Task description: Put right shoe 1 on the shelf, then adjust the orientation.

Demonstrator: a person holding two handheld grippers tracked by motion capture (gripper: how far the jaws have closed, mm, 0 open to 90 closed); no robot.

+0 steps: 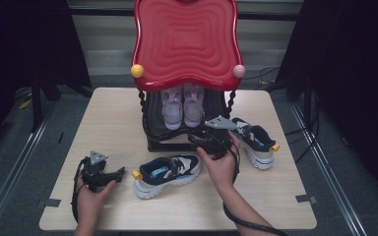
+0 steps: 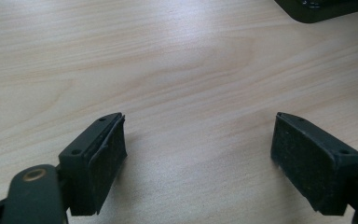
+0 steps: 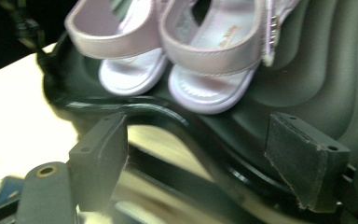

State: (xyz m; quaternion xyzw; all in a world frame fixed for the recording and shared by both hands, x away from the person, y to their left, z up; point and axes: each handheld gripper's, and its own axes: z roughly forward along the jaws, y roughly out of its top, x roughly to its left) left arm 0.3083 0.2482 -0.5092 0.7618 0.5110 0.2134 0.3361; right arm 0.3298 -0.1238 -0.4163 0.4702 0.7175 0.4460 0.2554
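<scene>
A pair of pale pink sandals (image 1: 182,107) (image 3: 200,56) stands on the black lower shelf (image 1: 152,123) (image 3: 317,70) of a rack with a red wavy top (image 1: 186,42). A navy and white sneaker (image 1: 168,174) lies on the table before the rack, and its mate (image 1: 255,141) lies to the right. My right gripper (image 1: 204,139) (image 3: 198,158) is open at the shelf's front edge, just below the sandals, with nothing between its jaws. My left gripper (image 1: 118,173) (image 2: 198,154) rests open low over bare wood at the front left, pointing towards the near sneaker.
The wooden table (image 1: 108,123) (image 2: 168,56) has free room at the left and along the front edge. A corner of the rack's black base (image 2: 321,7) lies ahead of the left gripper. Twisted black posts (image 1: 141,101) hold up the red top. Cables trail from both grippers.
</scene>
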